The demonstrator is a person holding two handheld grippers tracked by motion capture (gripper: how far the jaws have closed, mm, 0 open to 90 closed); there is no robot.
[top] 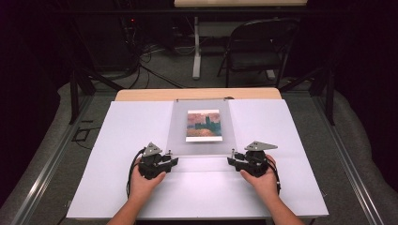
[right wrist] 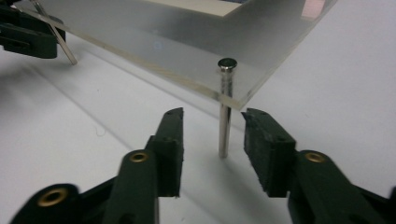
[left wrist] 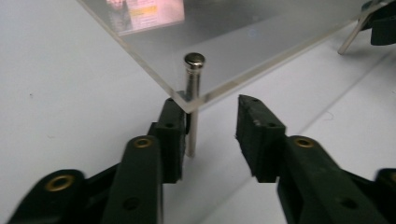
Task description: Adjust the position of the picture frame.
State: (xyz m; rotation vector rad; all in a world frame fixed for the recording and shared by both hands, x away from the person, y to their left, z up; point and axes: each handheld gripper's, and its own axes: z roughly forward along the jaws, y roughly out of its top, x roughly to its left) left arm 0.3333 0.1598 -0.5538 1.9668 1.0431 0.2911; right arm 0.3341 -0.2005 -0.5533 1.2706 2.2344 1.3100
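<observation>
Each claw, left (left wrist: pixel 212 123) and right (right wrist: pixel 212 128), is gaping wide around a metal pin (left wrist: pixel 193 100) propping the clear panel (top: pixel 199 140) above the bench (top: pixel 117 140), readying a grip.

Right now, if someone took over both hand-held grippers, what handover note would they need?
Left hand-held gripper: open, the near-left silver metal pin beside its left jaw.
Right hand-held gripper: open, the near-right silver metal pin between its jaws, ungripped.
The clear acrylic frame panel with the colourful picture stands on its pins on the white table.
Done: both grippers positioned.
Left: probably close on the pins.
</observation>
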